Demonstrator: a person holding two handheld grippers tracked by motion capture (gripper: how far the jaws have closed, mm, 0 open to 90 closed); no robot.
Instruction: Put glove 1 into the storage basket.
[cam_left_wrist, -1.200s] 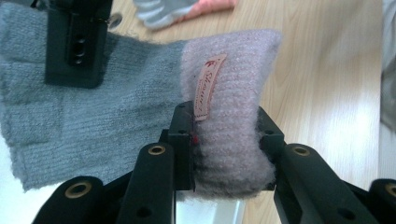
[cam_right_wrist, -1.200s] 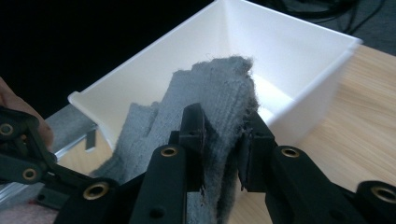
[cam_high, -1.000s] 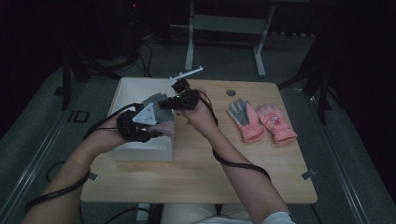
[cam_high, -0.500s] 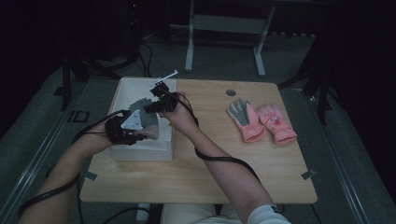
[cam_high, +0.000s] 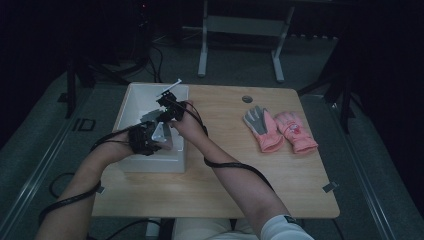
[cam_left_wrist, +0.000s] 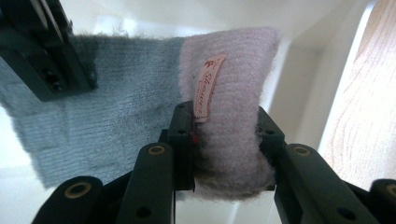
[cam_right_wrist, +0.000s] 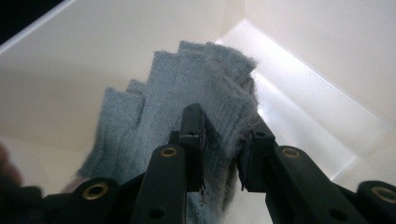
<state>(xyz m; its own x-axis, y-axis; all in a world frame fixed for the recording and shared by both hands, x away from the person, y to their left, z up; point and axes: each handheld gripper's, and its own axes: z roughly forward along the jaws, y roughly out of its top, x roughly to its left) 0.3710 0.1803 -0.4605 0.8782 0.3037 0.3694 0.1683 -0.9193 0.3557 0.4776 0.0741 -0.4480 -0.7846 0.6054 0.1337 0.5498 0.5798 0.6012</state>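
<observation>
- The left tongs (cam_high: 159, 136) are hanging over the near part of the white bin (cam_high: 131, 100) at the left of the bench (cam_high: 225, 170), pinching the pink cuff (cam_left_wrist: 229, 93) of a knitted glove (cam_left_wrist: 116, 121); in the left gripper view the cuff is bunching between the two jaws, with a small sewn label (cam_left_wrist: 208, 88) hanging at the grip.
- The glove is stretching between the two grippers inside the bin, its grey body running from the pink cuff toward the fingers.
- The right tongs (cam_high: 167, 100) are reaching across over the far part of the bin and pinching the grey finger end (cam_right_wrist: 205, 88) of the same glove; the right gripper view is showing the short knitted fingers fanning out above the jaws, with the bin's pale walls behind.
- The step in hand looks like lowering the glove into the bin. To do it well, both grips should be coming down together, keeping the knit level and lightly stretched so it lies flat on the floor of the bin, and neither grip should be letting go until the fabric is resting there.
- The soft knit may be snagging on a jaw edge, so releasing slowly seems wise.
- Well to the right, a second pair of gloves (cam_high: 277, 127), pink with one grey palm, is lying flat on the bench.
</observation>
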